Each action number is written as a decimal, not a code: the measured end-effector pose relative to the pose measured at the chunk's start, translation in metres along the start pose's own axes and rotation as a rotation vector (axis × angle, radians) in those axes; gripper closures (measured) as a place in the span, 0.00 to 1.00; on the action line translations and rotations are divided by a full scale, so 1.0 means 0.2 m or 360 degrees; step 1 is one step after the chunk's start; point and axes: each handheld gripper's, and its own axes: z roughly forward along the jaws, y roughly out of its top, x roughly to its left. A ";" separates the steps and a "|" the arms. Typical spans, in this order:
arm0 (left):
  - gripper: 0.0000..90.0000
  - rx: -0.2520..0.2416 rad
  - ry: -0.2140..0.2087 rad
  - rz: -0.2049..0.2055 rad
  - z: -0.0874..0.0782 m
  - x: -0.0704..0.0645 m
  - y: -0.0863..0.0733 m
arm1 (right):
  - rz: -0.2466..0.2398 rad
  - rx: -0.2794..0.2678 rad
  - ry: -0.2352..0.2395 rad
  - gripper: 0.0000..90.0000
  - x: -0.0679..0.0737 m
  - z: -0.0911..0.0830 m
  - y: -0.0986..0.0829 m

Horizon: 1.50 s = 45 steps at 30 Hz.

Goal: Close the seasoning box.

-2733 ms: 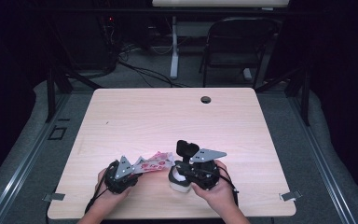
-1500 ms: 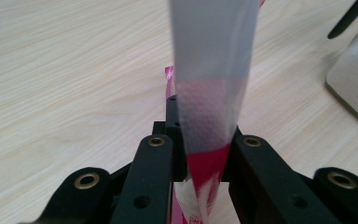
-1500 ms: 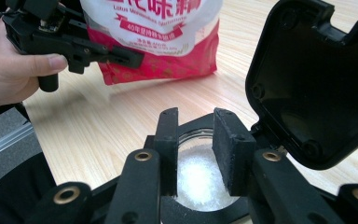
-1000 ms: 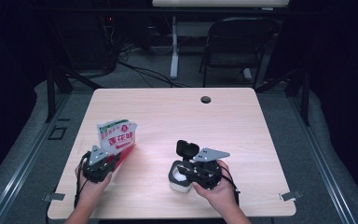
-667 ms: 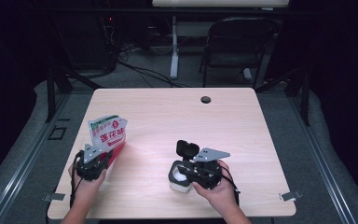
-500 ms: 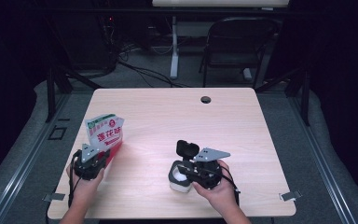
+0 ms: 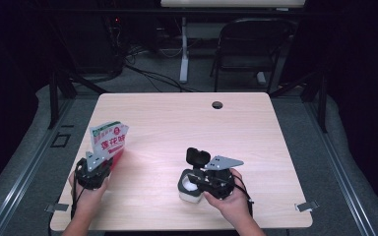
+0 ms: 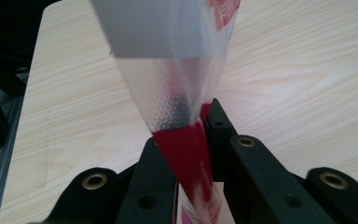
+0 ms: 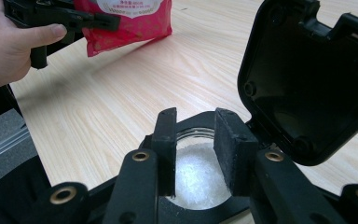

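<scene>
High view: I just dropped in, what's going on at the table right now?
A person works with two hand-held grippers. The left gripper is shut on a red and white pouch, holding it upright near the table's left edge. The right gripper sits at a small white jar of white grains, its black flip lid open; whether its jaws clamp the rim is unclear.

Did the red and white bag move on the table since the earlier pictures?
Yes. The bag, clamped in the left gripper, went from beside the white jar toward the table's left edge; the jar stayed put.
</scene>
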 end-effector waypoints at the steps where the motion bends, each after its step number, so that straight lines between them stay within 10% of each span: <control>1: 0.95 0.0005 -0.0004 0.0004 0.00 0.00 0.00 | 0.0000 0.0000 0.0000 0.78 0.00 0.00 0.00; 8: 0.89 0.0019 -0.0043 -0.0023 0.01 0.00 -0.01 | 0.0001 0.0000 -0.0002 0.78 0.00 0.00 0.00; 21: 0.47 -0.0019 -0.0140 -0.0087 0.03 0.01 -0.02 | 0.0001 0.0004 -0.0002 0.78 0.00 0.00 0.00; 45: 0.43 -0.0048 -0.0239 0.0000 0.01 -0.07 0.00 | 0.0002 -0.0005 0.0009 0.72 0.00 0.00 0.00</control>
